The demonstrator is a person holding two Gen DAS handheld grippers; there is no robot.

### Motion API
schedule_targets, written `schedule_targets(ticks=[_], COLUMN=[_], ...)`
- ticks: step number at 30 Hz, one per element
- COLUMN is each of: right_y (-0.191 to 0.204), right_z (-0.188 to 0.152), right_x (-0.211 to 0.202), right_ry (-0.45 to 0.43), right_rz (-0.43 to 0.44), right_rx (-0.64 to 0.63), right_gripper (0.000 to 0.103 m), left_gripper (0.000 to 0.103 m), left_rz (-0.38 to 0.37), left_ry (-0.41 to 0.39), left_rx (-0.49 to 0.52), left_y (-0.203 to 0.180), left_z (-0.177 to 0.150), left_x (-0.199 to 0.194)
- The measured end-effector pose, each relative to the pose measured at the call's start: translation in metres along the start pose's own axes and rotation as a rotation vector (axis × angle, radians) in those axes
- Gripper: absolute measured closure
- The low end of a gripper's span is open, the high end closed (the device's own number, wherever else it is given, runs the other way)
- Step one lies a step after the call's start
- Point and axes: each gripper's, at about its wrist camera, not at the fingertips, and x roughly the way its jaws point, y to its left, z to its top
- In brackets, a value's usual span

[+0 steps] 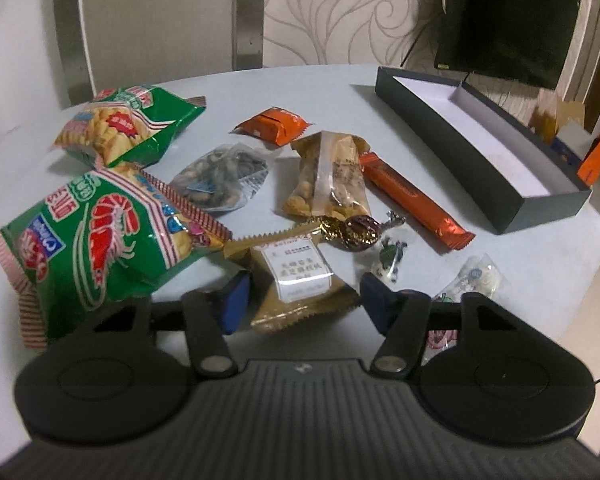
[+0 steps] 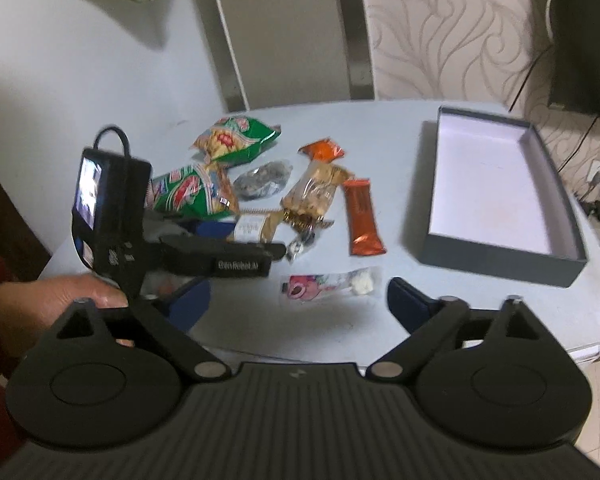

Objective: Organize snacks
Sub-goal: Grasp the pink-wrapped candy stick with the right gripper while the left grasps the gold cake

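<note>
Snacks lie scattered on a pale table (image 1: pixel 283 92). My left gripper (image 1: pixel 304 304) is open, its blue pads either side of a tan packet with a white label (image 1: pixel 300 280). Two green shrimp-cracker bags (image 1: pixel 95 236) (image 1: pixel 127 124) lie to its left. Beyond are a clear nut bag (image 1: pixel 328 176), a dark bean bag (image 1: pixel 219 178), a long orange bar (image 1: pixel 412 200) and a small orange packet (image 1: pixel 273 124). My right gripper (image 2: pixel 300 308) is open above the table, a pink-and-white candy packet (image 2: pixel 332 284) just beyond it. The left gripper's body (image 2: pixel 219 256) shows in the right wrist view.
An open dark box with a white inside (image 2: pixel 496 188) (image 1: pixel 480 136) stands at the right of the table. Small wrapped candies (image 1: pixel 360 230) (image 1: pixel 476 276) lie near the tan packet. A chair back (image 2: pixel 283 28) stands behind the table. A dark screen (image 1: pixel 508 20) hangs at the back right.
</note>
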Motion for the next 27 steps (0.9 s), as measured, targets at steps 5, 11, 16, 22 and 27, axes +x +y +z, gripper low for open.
schedule_targets(ticks=[5, 11, 16, 22, 27], right_y=[-0.007, -0.024, -0.014, -0.004, -0.001], right_z=[-0.003, -0.004, -0.003, -0.006, -0.004], right_x=[0.031, 0.062, 0.088, 0.116, 0.123], right_ry=[0.063, 0.071, 0.07, 0.119, 0.114], right_rz=[-0.038, -0.102, -0.117, -0.174, -0.177], right_rx=[-0.041, 0.023, -0.012, -0.091, -0.093], right_gripper=[0.036, 0.009, 0.003, 0.003, 0.001], left_gripper=[0.048, 0.048, 0.048, 0.048, 0.048], left_rz=[0.033, 0.046, 0.046, 0.045, 0.044], left_ry=[-0.004, 0.002, 0.005, 0.007, 0.009], left_rx=[-0.012, 0.019, 0.047, 0.066, 0.074], left_y=[0.014, 0.018, 0.018, 0.018, 0.018], left_z=[-0.003, -0.008, -0.01, -0.011, -0.01], left_x=[-0.007, -0.011, -0.012, -0.012, -0.012])
